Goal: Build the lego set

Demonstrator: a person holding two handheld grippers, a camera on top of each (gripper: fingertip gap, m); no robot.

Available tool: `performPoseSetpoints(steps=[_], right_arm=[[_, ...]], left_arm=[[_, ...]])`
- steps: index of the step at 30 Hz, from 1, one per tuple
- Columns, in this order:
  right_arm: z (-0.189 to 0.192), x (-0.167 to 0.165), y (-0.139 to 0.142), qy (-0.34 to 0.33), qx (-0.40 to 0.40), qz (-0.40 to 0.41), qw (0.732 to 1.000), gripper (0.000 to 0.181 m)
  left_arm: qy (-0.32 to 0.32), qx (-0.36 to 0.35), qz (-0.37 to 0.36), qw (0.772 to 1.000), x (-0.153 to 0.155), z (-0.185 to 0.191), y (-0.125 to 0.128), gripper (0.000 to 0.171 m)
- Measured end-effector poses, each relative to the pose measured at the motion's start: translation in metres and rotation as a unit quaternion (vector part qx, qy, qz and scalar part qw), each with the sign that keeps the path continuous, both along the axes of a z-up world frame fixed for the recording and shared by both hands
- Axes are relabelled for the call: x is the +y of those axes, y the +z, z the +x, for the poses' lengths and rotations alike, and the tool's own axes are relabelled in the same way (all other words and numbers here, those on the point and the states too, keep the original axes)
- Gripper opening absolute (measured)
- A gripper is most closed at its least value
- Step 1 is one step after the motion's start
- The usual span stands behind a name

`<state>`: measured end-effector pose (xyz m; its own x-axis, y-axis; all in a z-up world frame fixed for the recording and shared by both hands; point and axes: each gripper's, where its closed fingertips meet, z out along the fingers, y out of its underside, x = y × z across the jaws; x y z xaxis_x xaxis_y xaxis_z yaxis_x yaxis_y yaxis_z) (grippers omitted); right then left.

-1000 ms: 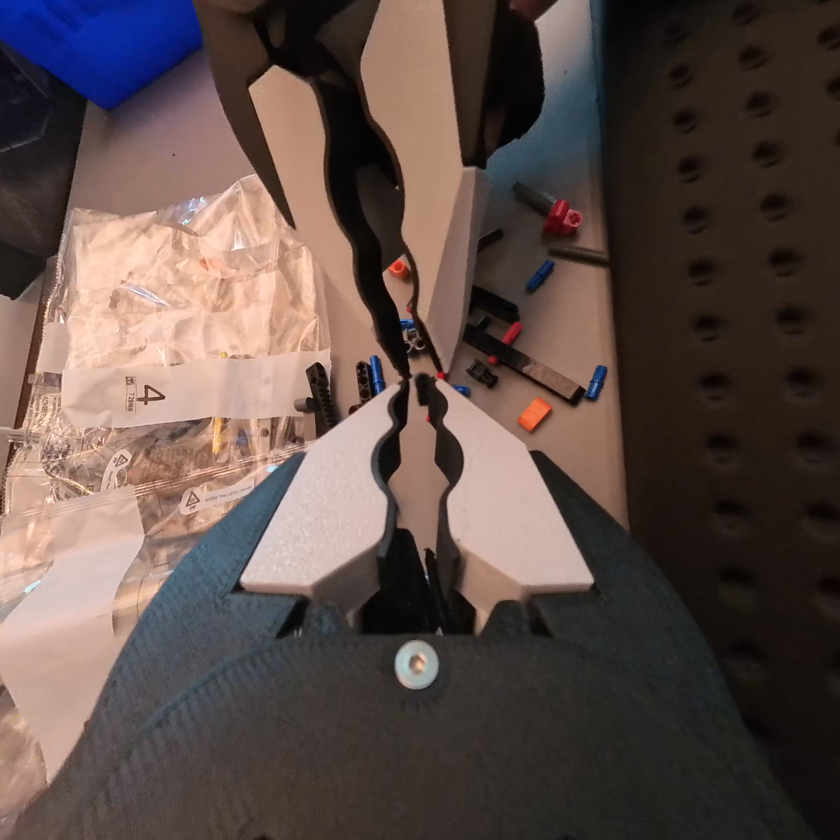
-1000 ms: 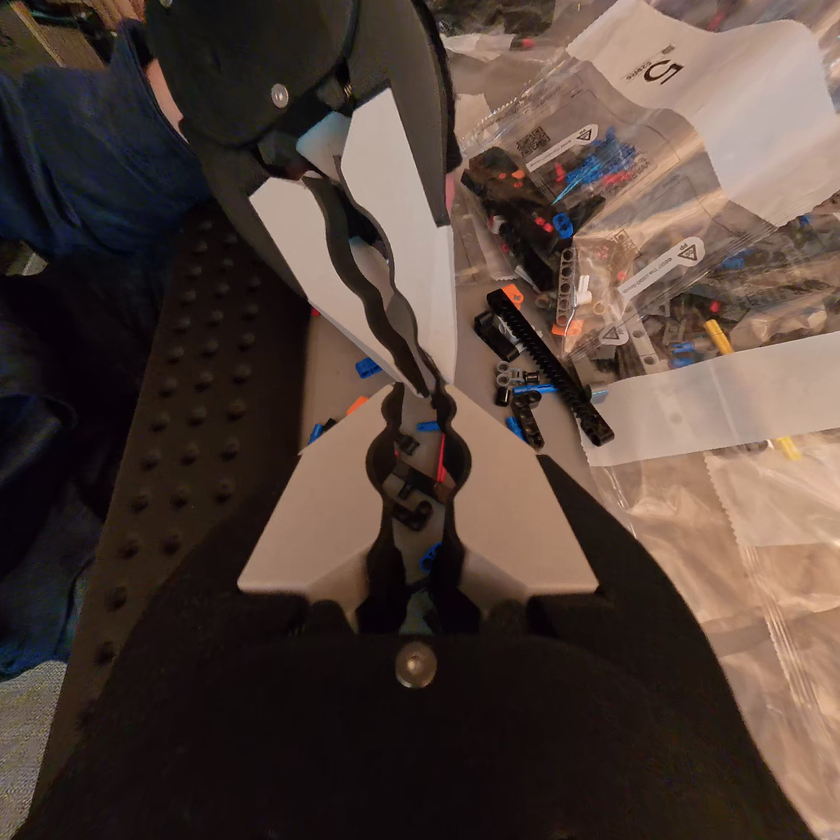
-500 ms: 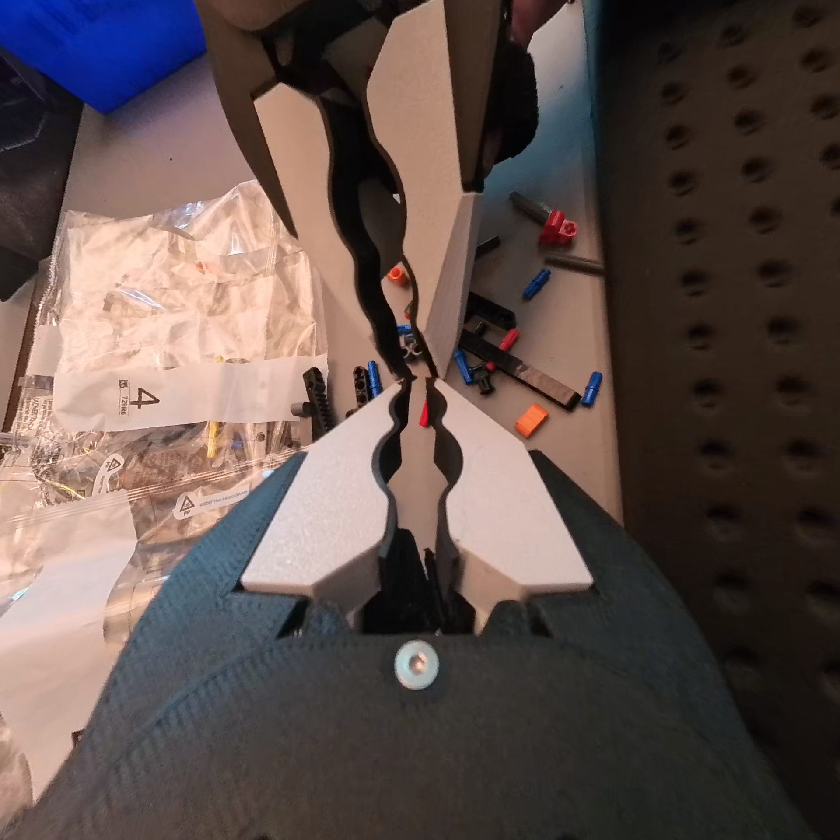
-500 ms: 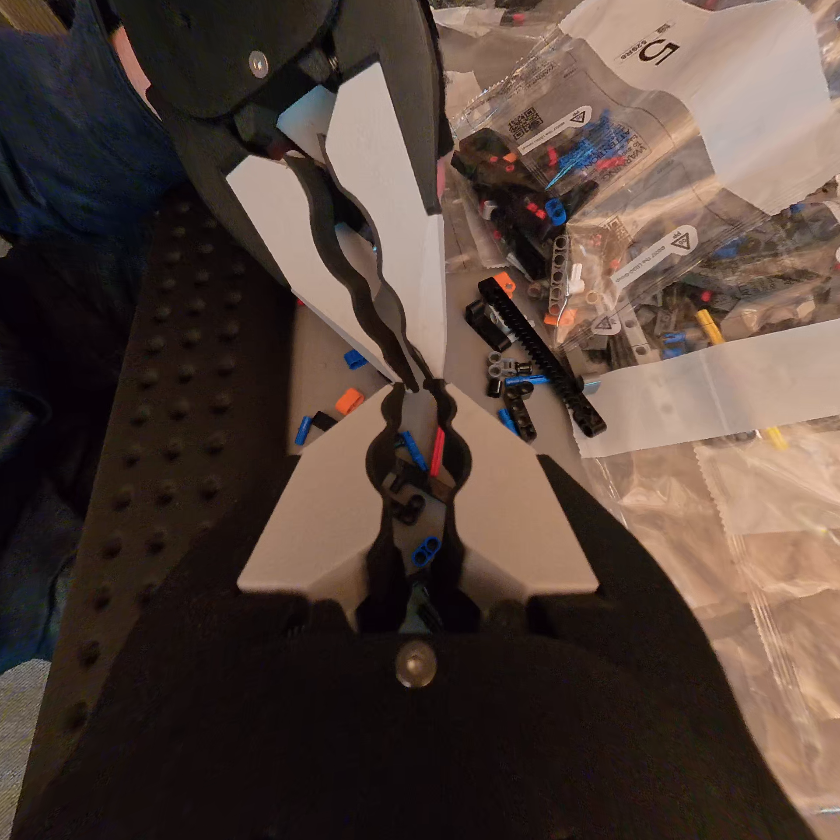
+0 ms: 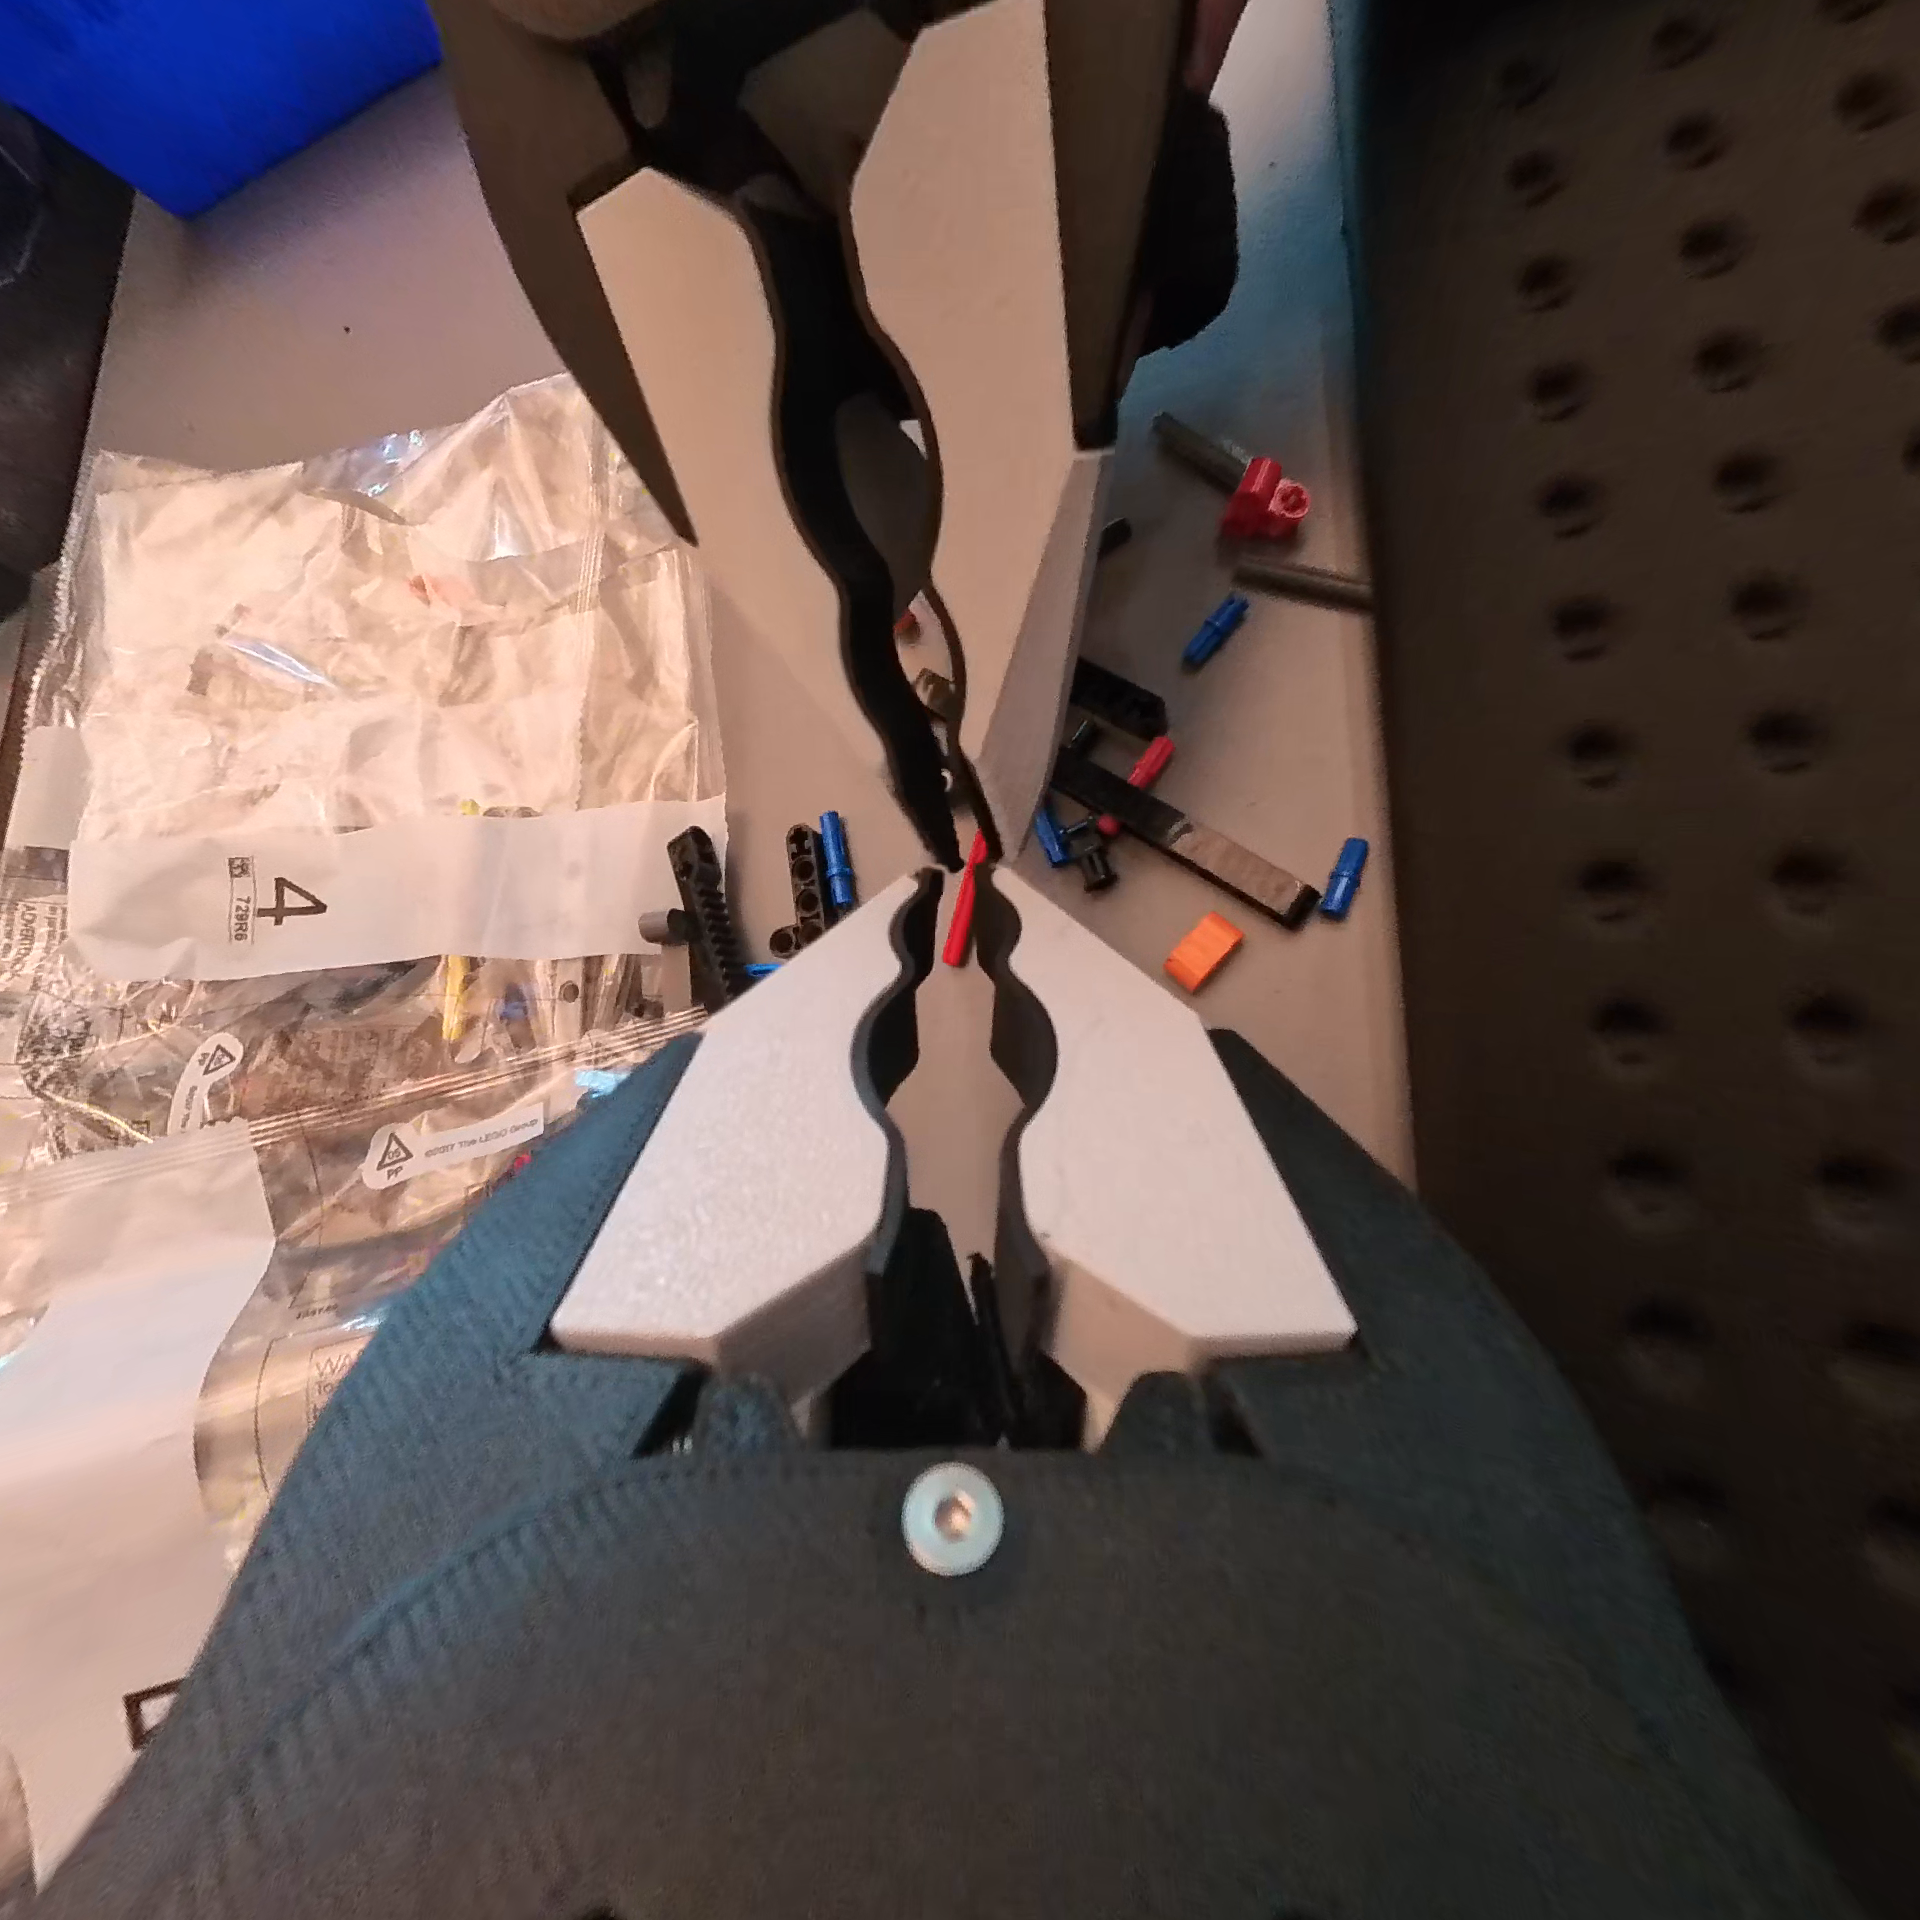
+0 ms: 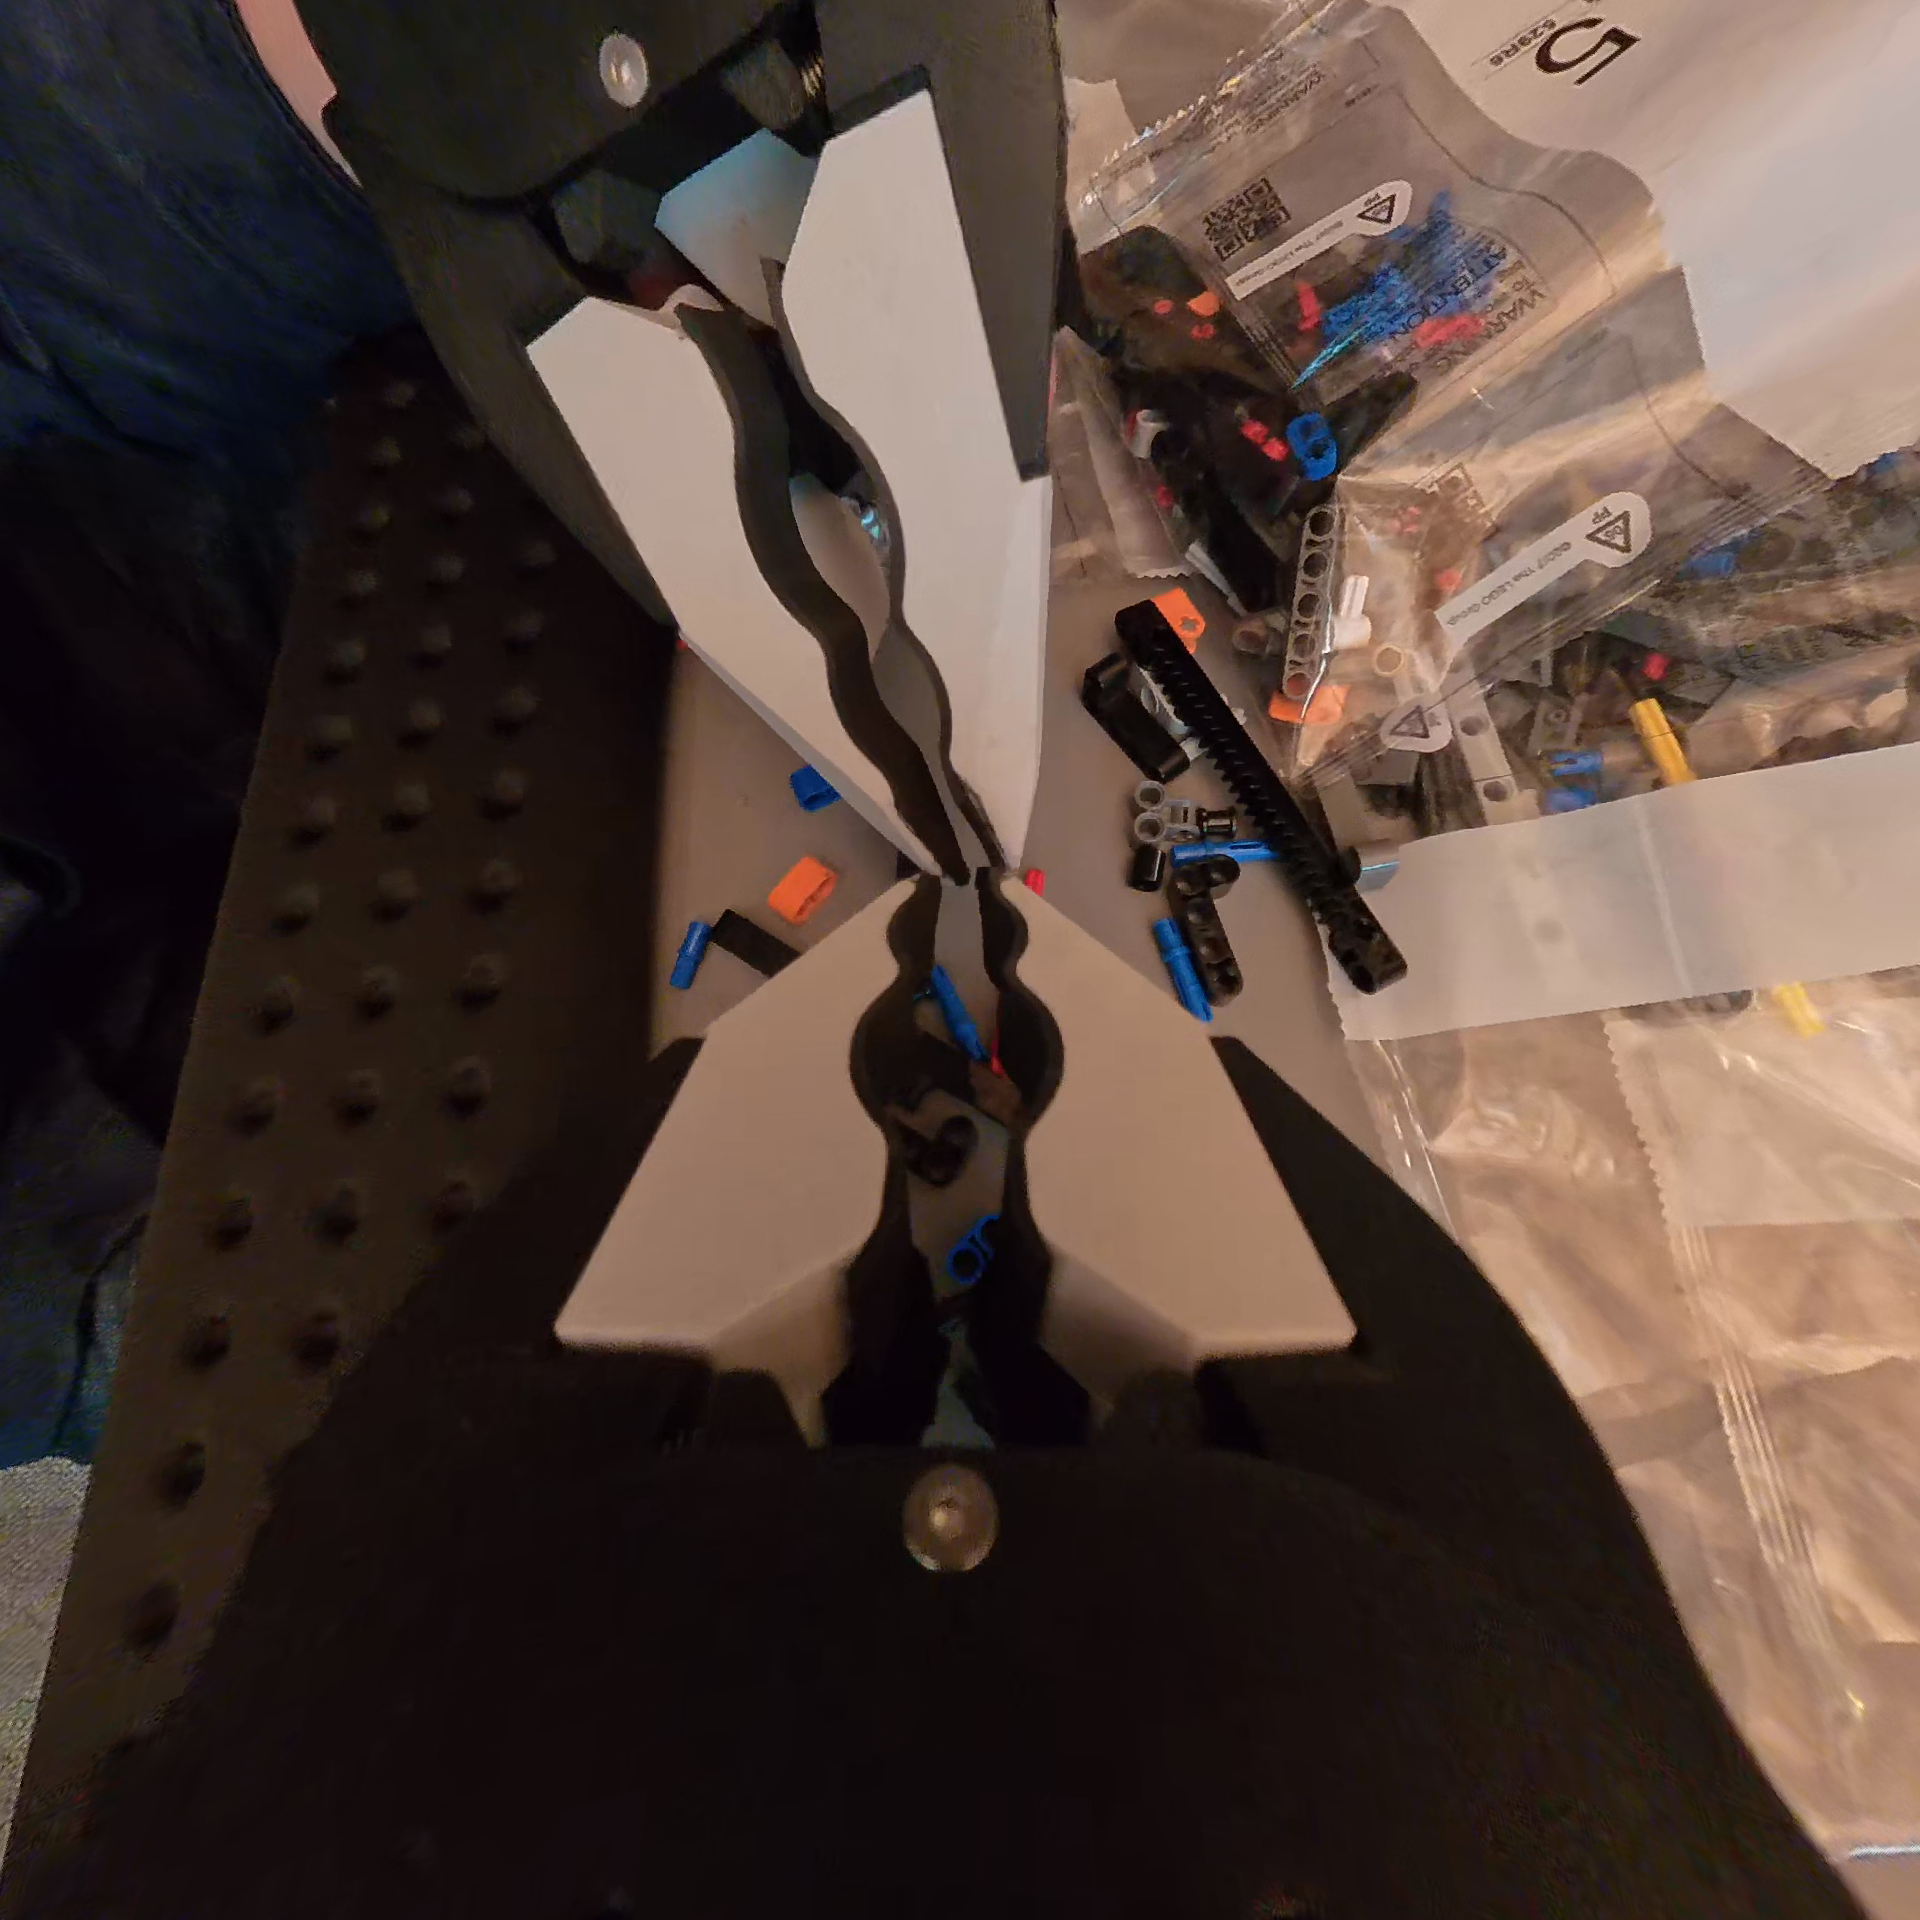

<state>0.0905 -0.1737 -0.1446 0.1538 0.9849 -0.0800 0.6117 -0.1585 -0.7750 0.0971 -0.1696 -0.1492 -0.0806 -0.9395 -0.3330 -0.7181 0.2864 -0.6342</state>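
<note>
A thin red axle (image 5: 964, 906) stands where my two grippers meet tip to tip above the grey table (image 5: 312, 343). In the left wrist view my left gripper (image 5: 963, 883) has its jaws a narrow slit apart, with the axle pinched in that slit. My right gripper (image 5: 966, 847) comes down from above, its tips pinched on the axle's upper end. In the right wrist view my right gripper (image 6: 958, 883) is nearly closed and my left gripper (image 6: 966, 864) meets it from above. Only a red end (image 6: 1032, 881) shows there.
Clear bags of parts lie on the left in the left wrist view (image 5: 395, 727) and on the right in the right wrist view (image 6: 1558, 520). Loose pieces lie below the tips: a black toothed rack (image 6: 1247, 800), a black beam (image 5: 1195, 842), an orange piece (image 5: 1203, 951), blue pins. A dark studded mat (image 5: 1662, 831) borders the table. The tips of both grippers are at nearly the same place. The orange piece (image 5: 1203, 951) is about 5 cm from both grippers' fingertips. Seen from the right wrist view (image 6: 801, 891) as well.
The grippers have stayed tip to tip. More of the red axle now shows in my left gripper's gap, and less of it in my right gripper's gap.
</note>
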Motion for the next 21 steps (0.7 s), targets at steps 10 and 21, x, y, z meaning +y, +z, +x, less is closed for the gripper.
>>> performPoseSetpoints(steps=[10, 21], right_arm=[[-0.001, -0.005, -0.010, 0.012, -0.028, 0.003, 1.000, 0.005], [0.005, 0.005, 0.005, -0.014, 0.001, 0.019, 1.000, 0.000]], left_arm=[[0.004, 0.015, -0.010, 1.000, 0.001, -0.001, -0.007, 0.007], [0.002, -0.029, -0.043, 0.999, 0.002, -0.002, 0.003, 0.000]])
